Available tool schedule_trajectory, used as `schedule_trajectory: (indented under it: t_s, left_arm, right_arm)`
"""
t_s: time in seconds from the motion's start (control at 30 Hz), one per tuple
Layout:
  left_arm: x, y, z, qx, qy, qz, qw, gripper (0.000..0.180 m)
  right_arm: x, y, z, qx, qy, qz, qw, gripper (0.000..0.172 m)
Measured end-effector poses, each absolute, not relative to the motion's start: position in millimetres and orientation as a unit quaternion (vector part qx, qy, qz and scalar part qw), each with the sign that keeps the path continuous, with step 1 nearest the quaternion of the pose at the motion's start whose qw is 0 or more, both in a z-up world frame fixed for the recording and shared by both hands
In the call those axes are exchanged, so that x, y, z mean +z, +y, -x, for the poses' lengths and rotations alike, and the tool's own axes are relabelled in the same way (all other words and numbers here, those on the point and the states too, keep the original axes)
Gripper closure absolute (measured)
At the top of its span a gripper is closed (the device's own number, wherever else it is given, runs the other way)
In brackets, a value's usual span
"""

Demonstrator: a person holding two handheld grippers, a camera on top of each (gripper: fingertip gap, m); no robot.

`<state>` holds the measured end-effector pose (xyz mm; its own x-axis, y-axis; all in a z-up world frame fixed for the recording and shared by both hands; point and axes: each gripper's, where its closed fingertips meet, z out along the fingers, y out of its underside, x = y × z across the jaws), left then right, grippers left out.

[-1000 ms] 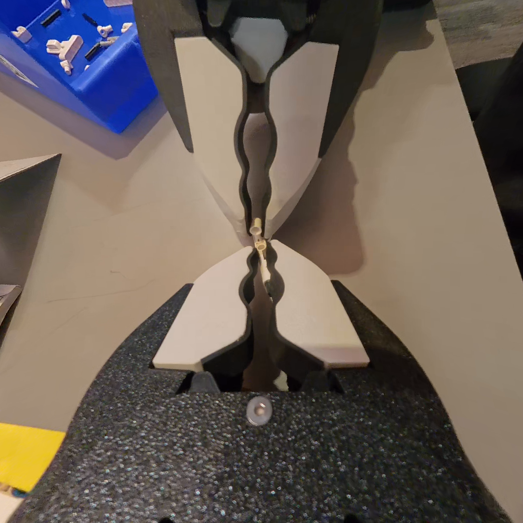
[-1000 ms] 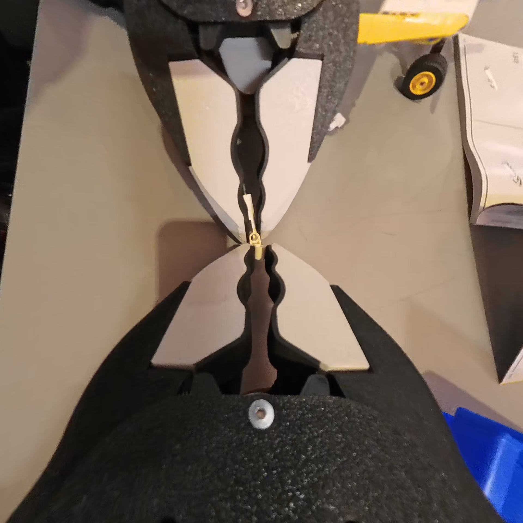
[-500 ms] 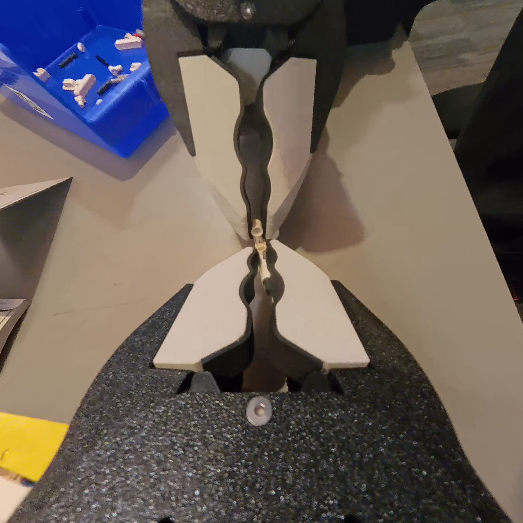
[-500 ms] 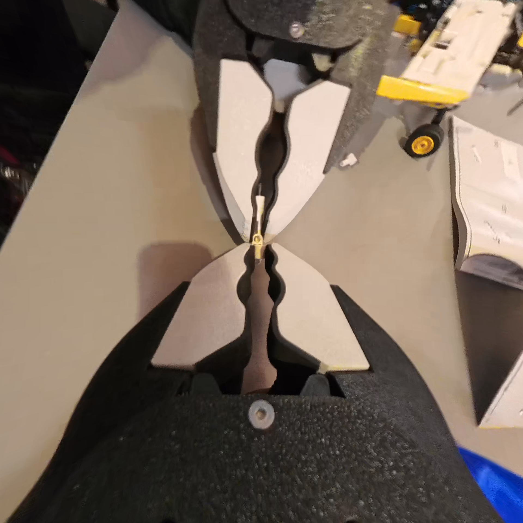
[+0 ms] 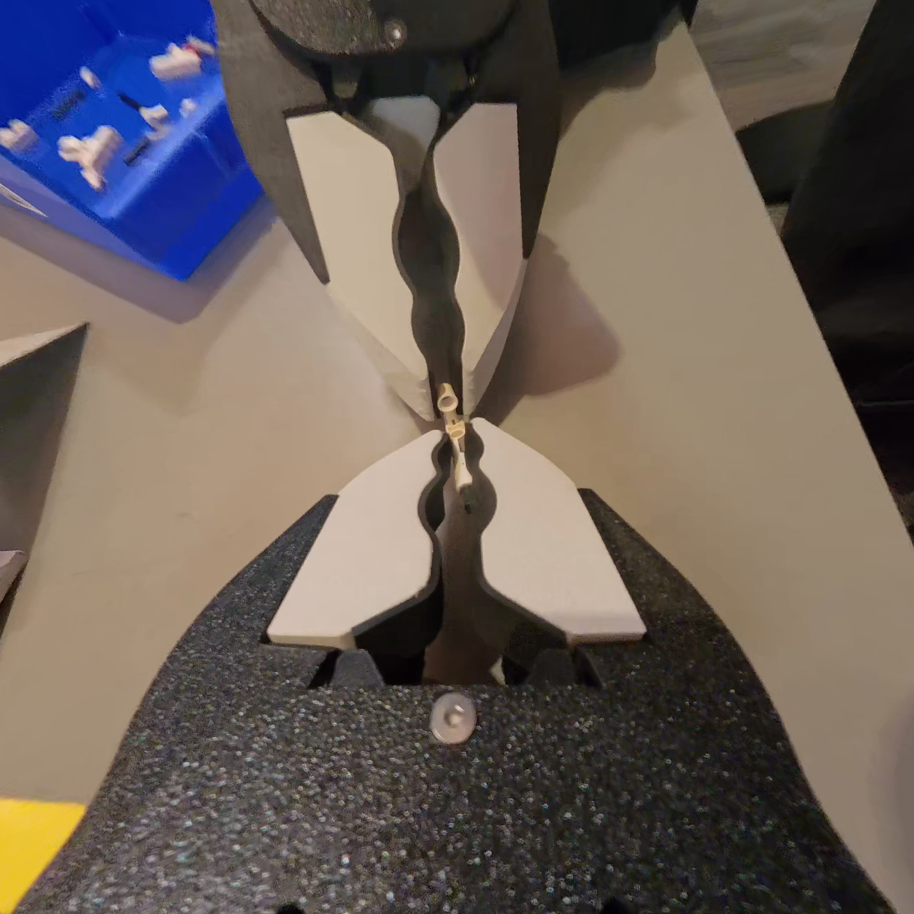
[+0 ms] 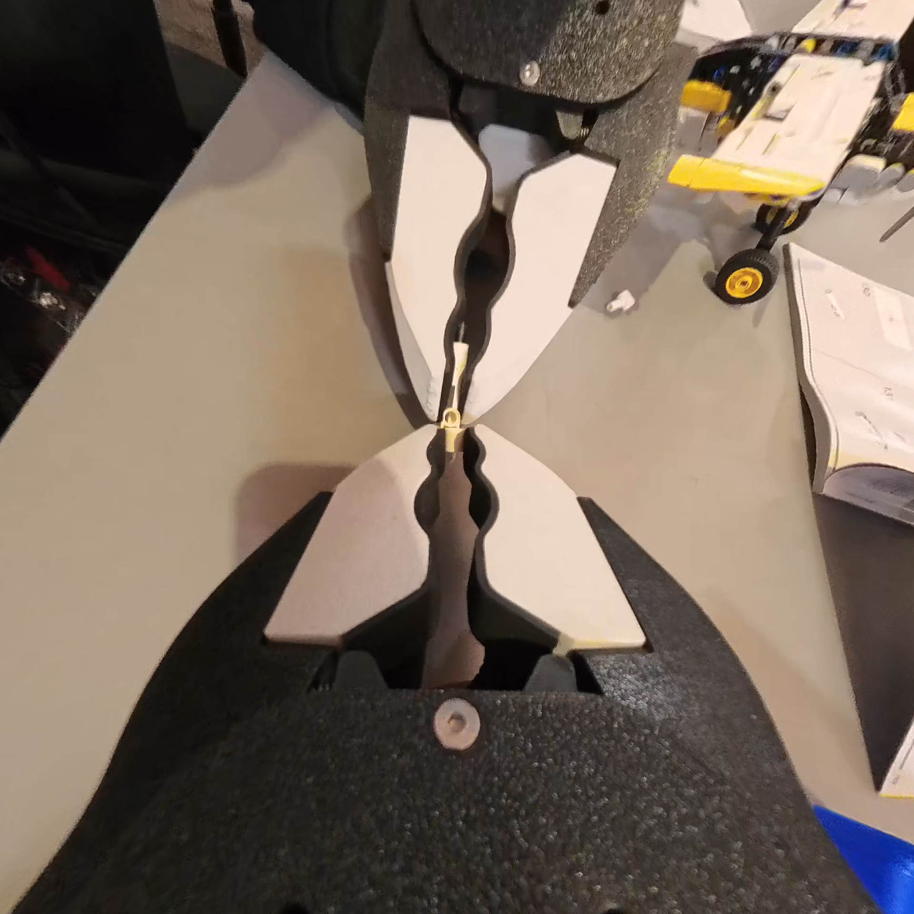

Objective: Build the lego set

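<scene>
My two grippers meet tip to tip above a beige table (image 5: 148, 494). My left gripper (image 5: 455, 431) is shut on a small white toy connector piece (image 5: 461, 470). The piece runs back between the left gripper's fingers, with a black pin (image 5: 468, 500) at its rear end. My right gripper (image 6: 451, 431) is shut on a small cream connector piece (image 6: 449, 440). The cream piece also shows in the left wrist view (image 5: 446, 395), in the facing gripper (image 5: 447, 403). The two pieces touch end to end at the fingertips. In the right wrist view the left gripper (image 6: 452, 409) holds the white piece (image 6: 460, 363).
A blue bin (image 5: 163, 212) with several small white and black parts stands at the far left, and its corner shows in the right wrist view (image 6: 870, 860). A yellow-and-white toy plane (image 6: 791, 123), an open booklet (image 6: 865, 371) and a loose white peg (image 6: 620, 301) lie right. The table's edges run close on both sides. The tips of both grippers are at nearly the same place. Both grippers' tips are roughly 12 cm from the loose white peg (image 6: 620, 301).
Both grippers stay shut on their pieces, tip to tip. The pair has tilted and shifted together, so the blue bin and the toy plane have come further into view.
</scene>
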<state>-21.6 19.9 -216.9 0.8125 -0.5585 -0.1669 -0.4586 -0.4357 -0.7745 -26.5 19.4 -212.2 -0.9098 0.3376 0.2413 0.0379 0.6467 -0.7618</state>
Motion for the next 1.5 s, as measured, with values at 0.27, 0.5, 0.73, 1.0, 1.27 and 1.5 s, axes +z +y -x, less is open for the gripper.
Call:
schedule_trajectory:
  t_s: [0.27,0.5,0.73,1.0,1.27,1.5]
  left_arm:
    - [-229,16,26,-0.071,0.281,0.874,0.391,0.171]
    - [-229,16,28,-0.051,0.291,0.873,0.387,0.169]
    - [-230,17,31,-0.031,0.284,0.88,0.38,0.171]
    - [-226,18,32,-0.075,0.26,0.877,0.398,0.174]
    - [-219,23,28,-0.077,0.254,0.869,0.417,0.176]
    - [-213,24,28,-0.046,0.28,0.858,0.428,0.176]
  right_arm:
    - [-224,18,27,0.384,-0.9,0.156,0.13,0.164]
    - [-225,19,31,0.387,-0.897,0.188,0.101,0.164]
    - [-222,18,35,0.381,-0.899,0.165,0.138,0.165]
    - [-218,20,38,0.391,-0.895,0.111,0.184,0.165]
    - [-215,23,34,0.362,-0.909,0.094,0.185,0.165]
    - [-210,23,34,0.361,-0.909,0.143,0.15,0.165]
